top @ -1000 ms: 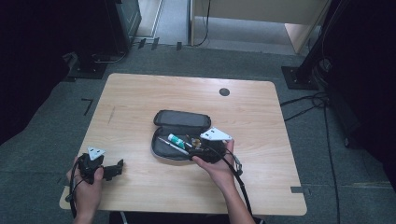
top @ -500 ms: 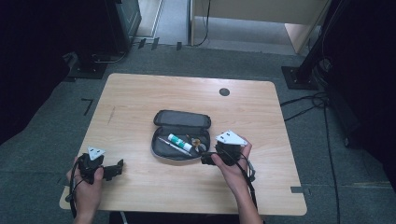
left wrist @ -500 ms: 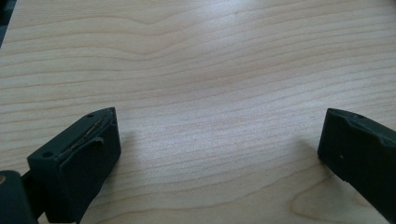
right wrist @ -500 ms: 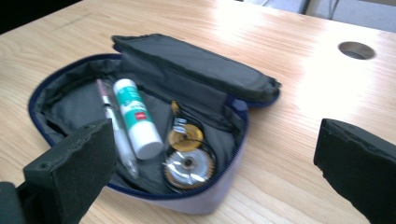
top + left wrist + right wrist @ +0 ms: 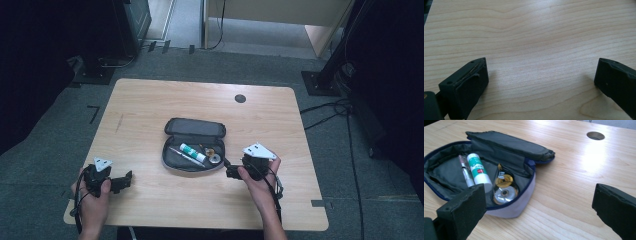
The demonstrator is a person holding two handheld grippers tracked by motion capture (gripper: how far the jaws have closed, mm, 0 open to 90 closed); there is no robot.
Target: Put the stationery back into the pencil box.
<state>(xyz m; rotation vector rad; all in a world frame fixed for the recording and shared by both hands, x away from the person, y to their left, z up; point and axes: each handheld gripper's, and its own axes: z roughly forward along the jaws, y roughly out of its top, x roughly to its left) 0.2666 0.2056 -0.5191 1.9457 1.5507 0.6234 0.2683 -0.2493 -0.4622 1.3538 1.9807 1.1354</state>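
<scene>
Table [image 5: 150,110]: light wooden top with rounded corners. A round cable hole [image 5: 240,98] sits near its far edge.

Pencil case [image 5: 194,145]: lies at the middle of the table, unzipped. Its dark lid is folded back on the far side. The grey lower half faces up, edged by a blue zipper. In the right gripper view the case [image 5: 509,147] takes up the left and centre, just beyond the jaws.

Contents of case: a white tube with a green label [image 5: 477,168], a slim pen [image 5: 466,172] lying beside and touching it, and a clear tape dispenser with two wheels [image 5: 504,186] at the end of the case nearest the right gripper.

Right gripper [image 5: 234,171]: held in the right hand [image 5: 257,175], low over the table just beside the right end of the case, jaws pointing toward it. The jaws have just been opening and now stand wide apart. Nothing is between them; bare wood shows in the gap. The left jaw overlaps the near rim of the case in its own view; contact cannot be told.

Left gripper [image 5: 124,181]: held in the left hand [image 5: 92,192] near the front left corner of the table, well apart from the case. Jaws wide apart, holding nothing; plain wood grain lies between them in the left gripper view.

Floor [image 5: 320,55]: grey carpet around the table, with dark stands and cables at the edges.
</scene>
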